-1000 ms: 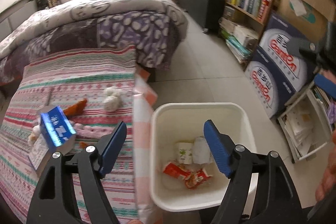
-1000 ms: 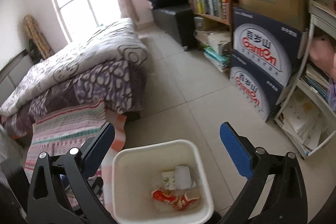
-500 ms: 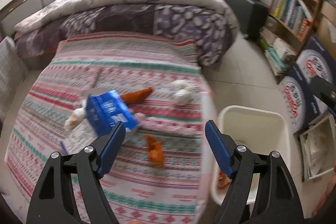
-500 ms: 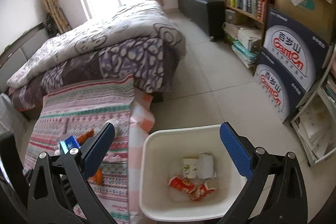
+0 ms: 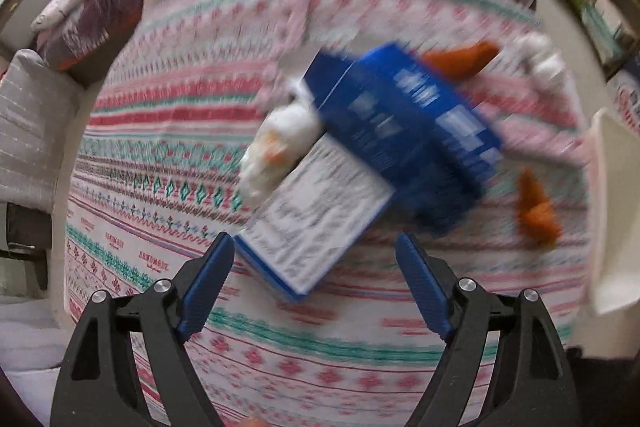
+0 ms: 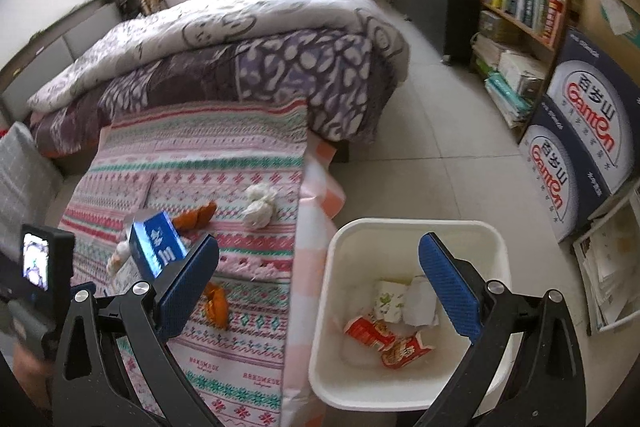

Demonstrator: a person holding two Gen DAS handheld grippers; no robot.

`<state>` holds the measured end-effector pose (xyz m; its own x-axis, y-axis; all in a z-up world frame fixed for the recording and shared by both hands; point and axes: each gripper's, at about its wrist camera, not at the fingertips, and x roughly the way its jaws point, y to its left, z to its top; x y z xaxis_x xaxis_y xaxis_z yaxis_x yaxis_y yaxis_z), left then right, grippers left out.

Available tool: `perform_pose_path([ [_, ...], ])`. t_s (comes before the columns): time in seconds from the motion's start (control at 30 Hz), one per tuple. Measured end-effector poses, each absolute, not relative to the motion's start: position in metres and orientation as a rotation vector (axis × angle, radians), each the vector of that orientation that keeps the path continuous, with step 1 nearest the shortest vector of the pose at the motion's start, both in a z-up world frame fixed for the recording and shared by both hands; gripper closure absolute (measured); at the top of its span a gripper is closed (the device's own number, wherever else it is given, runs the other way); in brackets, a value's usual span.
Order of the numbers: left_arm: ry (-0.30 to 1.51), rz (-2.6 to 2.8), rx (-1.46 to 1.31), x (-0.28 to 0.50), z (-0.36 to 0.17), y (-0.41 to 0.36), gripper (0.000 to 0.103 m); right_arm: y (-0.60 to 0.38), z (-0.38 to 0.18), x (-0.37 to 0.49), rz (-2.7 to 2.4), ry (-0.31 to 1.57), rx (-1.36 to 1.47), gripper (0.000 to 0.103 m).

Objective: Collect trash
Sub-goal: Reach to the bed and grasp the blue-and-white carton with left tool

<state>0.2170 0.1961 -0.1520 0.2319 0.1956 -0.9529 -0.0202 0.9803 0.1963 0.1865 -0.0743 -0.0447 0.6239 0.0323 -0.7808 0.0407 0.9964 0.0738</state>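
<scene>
A: Bedroom, striped bedspread (image 5: 168, 163) as work surface, white bin (image 6: 404, 311) on floor beside bed edge. Noted on spread: blue carton (image 5: 384, 155), crumpled tissue (image 5: 276, 143), orange scraps (image 5: 536, 211).

B: Left gripper (image 5: 316, 287)?

A: Spread and opening wider, nothing pinched. Carton lying on its side just ahead of the fingertips, near end poking toward the gap between them, long axis running ahead and to the right. Tissue wedged against carton's left flank; scraps off to the right, apart.

B: Handling guess?

A: Probably empty paperboard: light, stiff enough across the flat faces, crushable if squeezed hard. Smooth coating, so possibly slippery. Best taken across the narrow width near the close end, pads on opposite flat sides.

B: Right gripper (image 6: 320, 287)?

A: Spread too, empty, hanging over the gap between bed edge and bin. Bin below its right finger, already holding red wrappers (image 6: 384, 339) and white paper.
</scene>
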Motion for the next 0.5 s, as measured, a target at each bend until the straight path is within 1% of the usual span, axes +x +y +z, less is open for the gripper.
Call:
perform_pose_path([
  [0.2, 1.348, 0.101, 0.109, 0.220, -0.173, 0.218, 0.022, -0.044, -0.064, 0.191, 0.037, 0.959, 0.012, 0.007],
  [0.3, 1.317, 0.069, 0.112, 0.218, -0.177, 0.220, 0.023, -0.031, -0.074, 0.193, 0.060, 0.983, -0.009, 0.007],
  [0.33, 1.314, 0.061, 0.109, 0.217, -0.177, 0.220, 0.024, -0.027, -0.078, 0.194, 0.065, 0.992, -0.016, 0.007],
  [0.4, 1.322, 0.029, 0.077, 0.212, -0.177, 0.222, 0.034, -0.020, -0.086, 0.195, 0.068, 1.011, -0.034, 0.007],
  [0.5, 1.339, 0.006, 0.112, 0.199, -0.177, 0.221, 0.039, -0.012, -0.099, 0.196, 0.076, 1.049, -0.049, 0.007],
])
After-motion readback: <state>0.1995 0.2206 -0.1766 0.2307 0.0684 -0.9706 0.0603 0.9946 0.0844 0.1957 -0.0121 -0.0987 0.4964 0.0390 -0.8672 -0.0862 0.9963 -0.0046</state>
